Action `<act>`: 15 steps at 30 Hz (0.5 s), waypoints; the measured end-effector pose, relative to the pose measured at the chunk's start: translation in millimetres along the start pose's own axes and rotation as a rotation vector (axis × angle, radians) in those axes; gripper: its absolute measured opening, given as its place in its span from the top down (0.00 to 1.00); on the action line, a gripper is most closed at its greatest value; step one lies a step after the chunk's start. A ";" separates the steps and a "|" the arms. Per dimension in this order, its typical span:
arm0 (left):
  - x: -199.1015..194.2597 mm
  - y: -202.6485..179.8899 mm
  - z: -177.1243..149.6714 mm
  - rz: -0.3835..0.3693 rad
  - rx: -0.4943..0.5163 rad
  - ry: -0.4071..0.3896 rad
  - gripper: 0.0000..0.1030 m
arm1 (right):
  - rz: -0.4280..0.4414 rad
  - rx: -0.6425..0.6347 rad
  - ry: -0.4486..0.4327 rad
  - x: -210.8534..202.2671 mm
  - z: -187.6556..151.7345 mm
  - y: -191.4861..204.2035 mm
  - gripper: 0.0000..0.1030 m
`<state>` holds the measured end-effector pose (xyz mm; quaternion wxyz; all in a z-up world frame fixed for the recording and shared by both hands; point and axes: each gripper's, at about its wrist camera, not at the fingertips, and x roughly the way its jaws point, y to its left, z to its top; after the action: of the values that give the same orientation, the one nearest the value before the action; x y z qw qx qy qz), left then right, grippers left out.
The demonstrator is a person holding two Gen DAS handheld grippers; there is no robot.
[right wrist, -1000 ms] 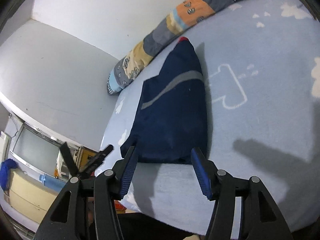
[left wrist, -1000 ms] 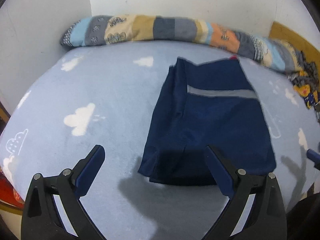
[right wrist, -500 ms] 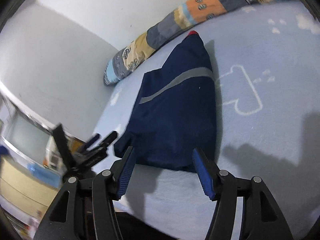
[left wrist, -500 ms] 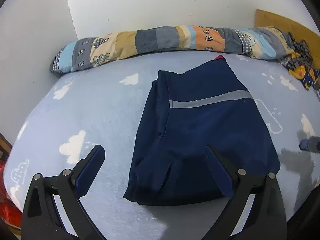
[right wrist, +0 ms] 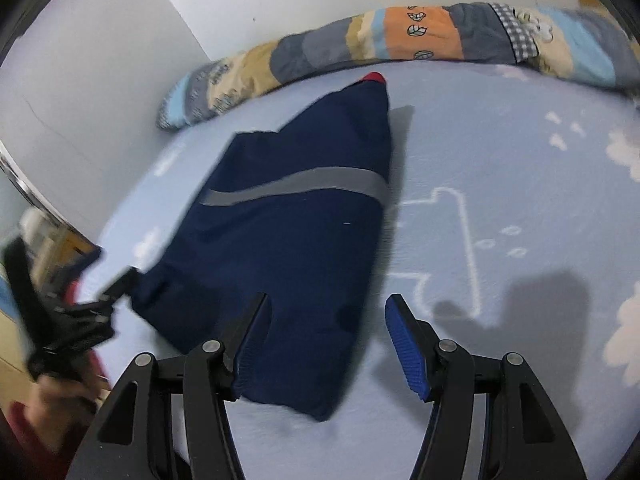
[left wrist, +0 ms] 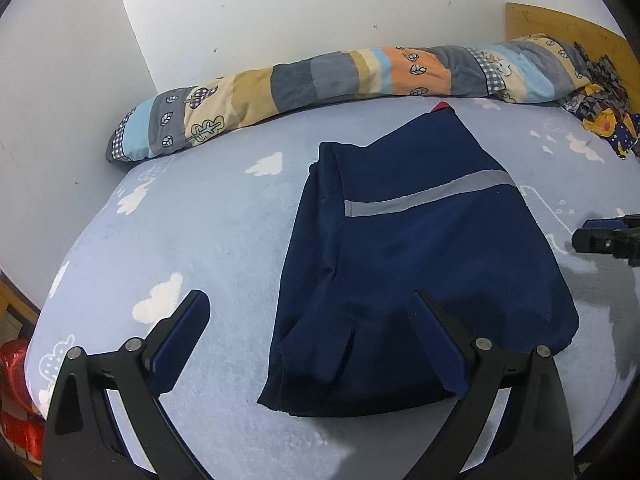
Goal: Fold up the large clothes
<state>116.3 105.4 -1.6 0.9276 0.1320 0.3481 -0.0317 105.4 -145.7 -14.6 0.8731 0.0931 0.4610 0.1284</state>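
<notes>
A soft navy garment, grey-striped and folded, is spread on fleecy bedding; a patchwork bolster lies at 12 o'clock. The left gripper and the right gripper are held with jaws apart, gripping nothing.

Bed sheet: pale blue, printed with white clouds; spread over the whole mattress.
Bolster: long patchwork roll in grey, tan, orange and blue; laid along the far edge against the wall.
Wall: white, lightly marked.
Headboard: wooden, seen at far right.
Crumpled cloth: patterned, heaped beside the bolster's right end.
</notes>
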 end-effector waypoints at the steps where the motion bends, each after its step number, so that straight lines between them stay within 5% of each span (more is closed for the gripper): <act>1: 0.0 -0.9 0.6 0.004 0.004 -0.003 0.03 | -0.009 -0.008 0.004 1.9 -0.6 1.3 0.40; 7: 0.7 -6.1 0.1 0.013 0.030 -0.005 0.03 | -0.070 -0.092 -0.016 2.7 -1.3 16.6 0.34; 15: 5.5 -9.7 0.7 0.024 0.053 0.008 0.03 | -0.043 -0.110 0.005 7.3 -1.8 22.8 0.34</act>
<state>119.5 96.1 -6.9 0.9227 0.1609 0.3491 -0.0294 104.8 -121.7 -14.8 0.8784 0.0349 0.4572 0.1348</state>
